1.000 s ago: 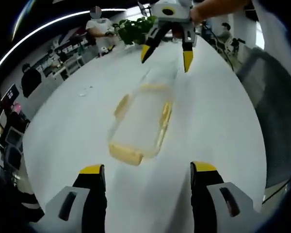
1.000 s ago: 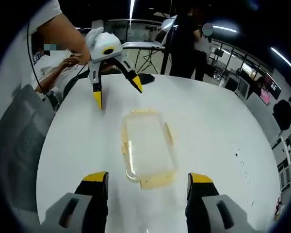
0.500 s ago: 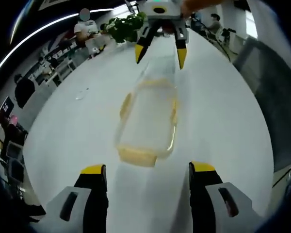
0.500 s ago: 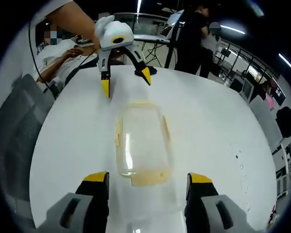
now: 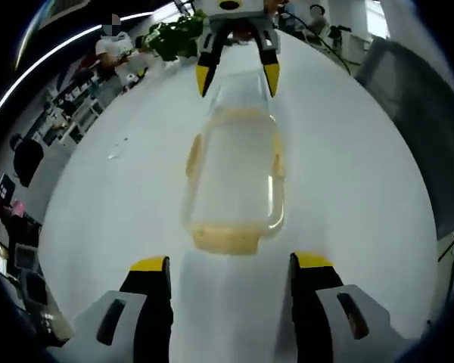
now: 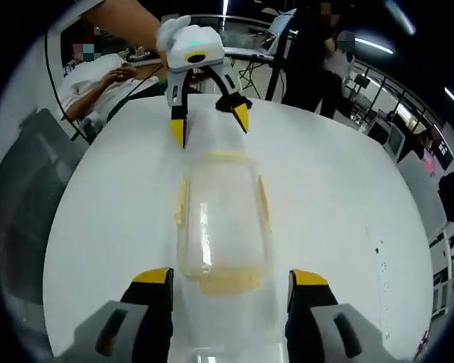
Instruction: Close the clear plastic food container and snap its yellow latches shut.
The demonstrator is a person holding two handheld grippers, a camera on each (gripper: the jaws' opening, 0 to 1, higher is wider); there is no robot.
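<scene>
The clear rectangular plastic food container (image 5: 234, 178) lies on the white bench (image 5: 348, 174) with its lid on and its yellow latches (image 5: 224, 239) apparently unsnapped. The left hand-held gripper (image 5: 227, 265) and the right hand-held gripper (image 6: 228, 276) face its two short ends, both wide open and empty. I judge the latching step is starting; next, each should press down an end latch.

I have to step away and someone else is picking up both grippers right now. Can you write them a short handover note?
Left hand-held gripper: open, empty, at one short end of the clear food container.
Right hand-held gripper: open, empty, at the opposite short end.
The container lies flat on the white table between them, lid on top. Yellow latches show at the ends and long sides; whether any is snapped cannot be told.
Done: both grippers lined up with the ends.
Left: press the lid down, snap every latch shut.
</scene>
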